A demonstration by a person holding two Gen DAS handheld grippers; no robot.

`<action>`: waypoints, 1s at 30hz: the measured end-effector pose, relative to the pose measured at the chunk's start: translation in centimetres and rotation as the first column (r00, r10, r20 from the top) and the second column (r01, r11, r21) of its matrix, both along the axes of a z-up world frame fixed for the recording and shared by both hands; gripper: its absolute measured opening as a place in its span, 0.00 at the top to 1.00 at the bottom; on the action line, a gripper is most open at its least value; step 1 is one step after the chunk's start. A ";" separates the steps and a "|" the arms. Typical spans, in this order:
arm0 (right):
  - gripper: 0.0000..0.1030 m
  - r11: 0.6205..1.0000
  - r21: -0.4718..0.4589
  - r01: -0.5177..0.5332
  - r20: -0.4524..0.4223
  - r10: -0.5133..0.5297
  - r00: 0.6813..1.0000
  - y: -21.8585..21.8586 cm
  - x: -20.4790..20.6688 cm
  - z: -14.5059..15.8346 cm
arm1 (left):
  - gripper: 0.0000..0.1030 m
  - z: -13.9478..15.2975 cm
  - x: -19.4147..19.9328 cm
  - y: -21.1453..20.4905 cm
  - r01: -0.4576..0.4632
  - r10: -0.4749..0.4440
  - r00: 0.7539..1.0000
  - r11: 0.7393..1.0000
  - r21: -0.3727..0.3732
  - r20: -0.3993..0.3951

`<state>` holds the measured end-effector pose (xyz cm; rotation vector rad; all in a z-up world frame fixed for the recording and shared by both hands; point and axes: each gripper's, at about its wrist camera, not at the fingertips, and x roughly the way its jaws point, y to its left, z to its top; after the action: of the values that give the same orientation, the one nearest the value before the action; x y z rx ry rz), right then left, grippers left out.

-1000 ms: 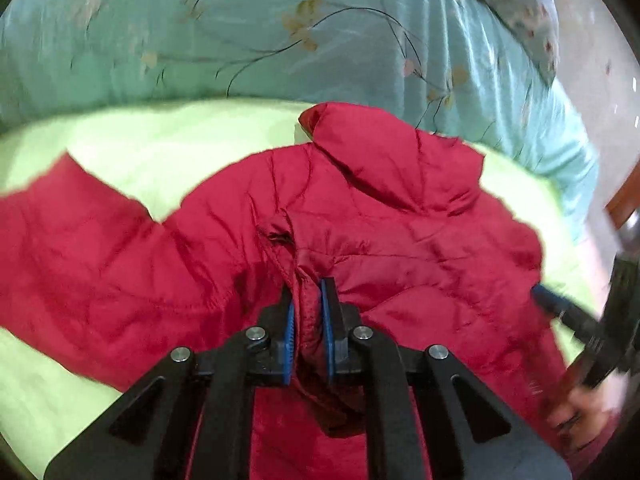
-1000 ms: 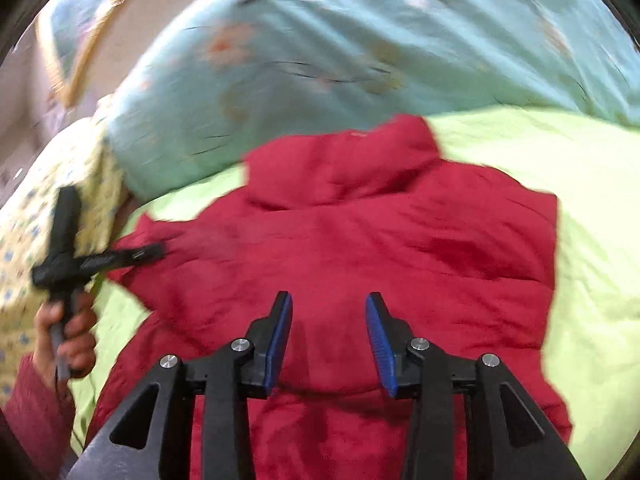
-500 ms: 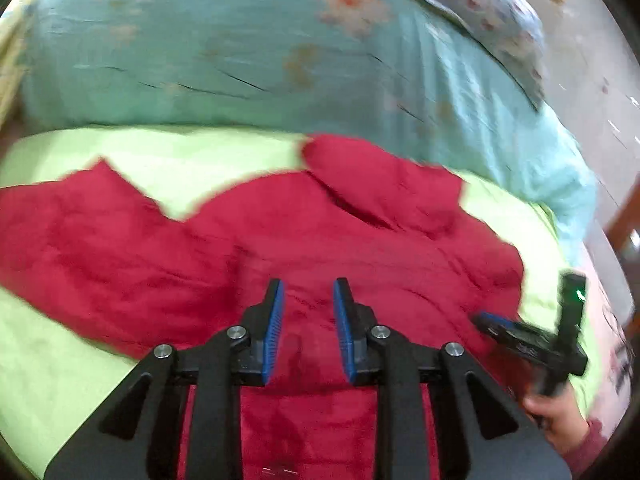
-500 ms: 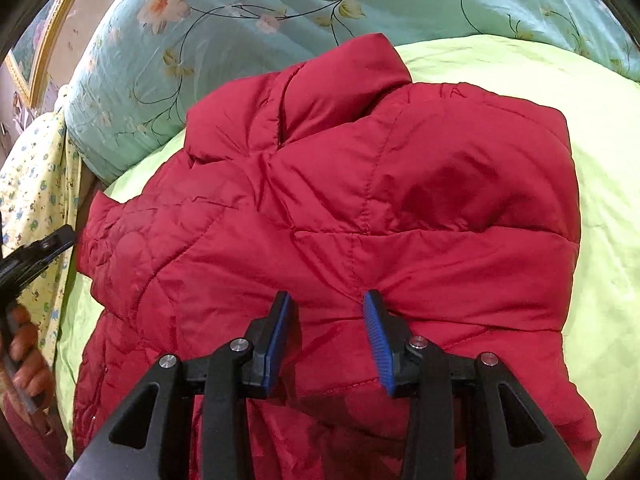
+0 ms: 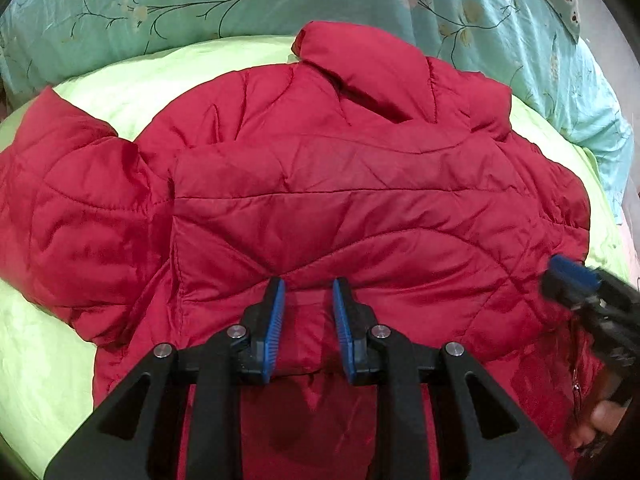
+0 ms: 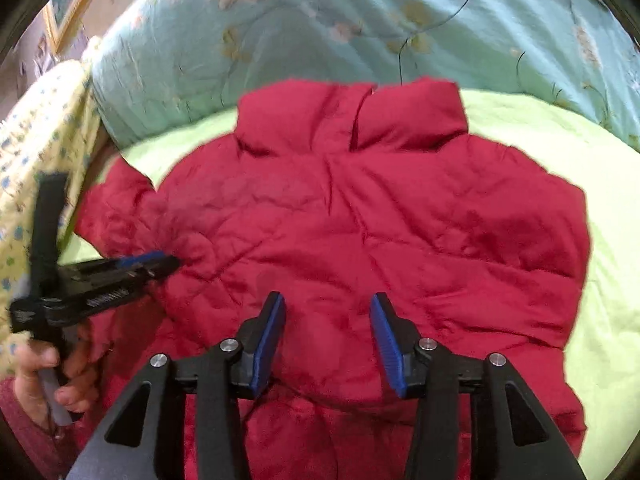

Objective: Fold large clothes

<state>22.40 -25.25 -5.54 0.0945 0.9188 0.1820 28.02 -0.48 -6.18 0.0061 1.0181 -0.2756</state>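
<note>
Seemingly soft, puffy and slippery, best pinched at a sleeve cuff or hem: red quilted jacket (image 5: 340, 200) spread on lime-green bed sheet (image 5: 48, 360), left gripper (image 5: 308, 312) fingers narrowly parted, right gripper (image 6: 328, 328) fingers wide, both empty.

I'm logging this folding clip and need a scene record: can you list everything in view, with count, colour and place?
padded jacket: one, red, spread on the sheet, collar toward the quilt.
sheet: one, light green, under the jacket.
quilt: one, teal with flower print, bunched beyond the collar.
floral cloth: one, yellow with blue dots, left edge of the right wrist view.
picture frame: one, gold, on the wall at far upper left.
left gripper: one, black with blue pads, open over the jacket's lower back.
right gripper: one, black with blue pads, open wider above the jacket.
hand: one, bare, dark red cuff, gripping the left gripper's handle.
</note>
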 end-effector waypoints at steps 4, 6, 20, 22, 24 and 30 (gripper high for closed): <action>0.52 0.999 0.022 0.026 -0.087 -0.024 0.996 -0.8 1.3 -3.0 | 0.78 -0.7 -0.9 0.4 0.008 -0.008 1.000 1.000 -0.025 -0.003; 0.52 0.999 0.039 0.035 -0.094 -0.031 0.995 -1.2 1.5 -3.1 | 0.78 -0.7 -0.9 0.9 0.006 -0.007 1.000 0.999 -0.040 -0.004; 0.52 0.995 0.075 0.062 -0.065 -0.057 0.996 -1.5 0.0 -1.6 | 0.78 -0.4 -1.6 1.0 0.016 -0.017 1.000 0.996 -0.088 -0.008; 0.52 0.992 0.113 0.064 -0.048 -0.059 0.997 -1.6 -1.1 -0.5 | 0.76 -0.4 -1.9 1.5 0.014 -0.016 1.000 0.992 -0.122 -0.016; 0.51 0.987 0.154 0.055 -0.023 -0.052 0.998 -1.7 -2.5 0.7 | 0.72 0.0 -2.4 2.2 0.013 -0.017 1.000 0.986 -0.168 -0.023; 0.50 0.969 0.247 0.012 0.024 -0.019 1.000 -1.0 -6.6 3.4 | 0.57 1.3 -4.2 4.4 -0.026 0.024 1.000 0.966 -0.257 -0.013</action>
<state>15.78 -26.24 -2.16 0.3299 0.8660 0.2823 23.83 3.96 -4.87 -0.2435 0.9851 -0.3835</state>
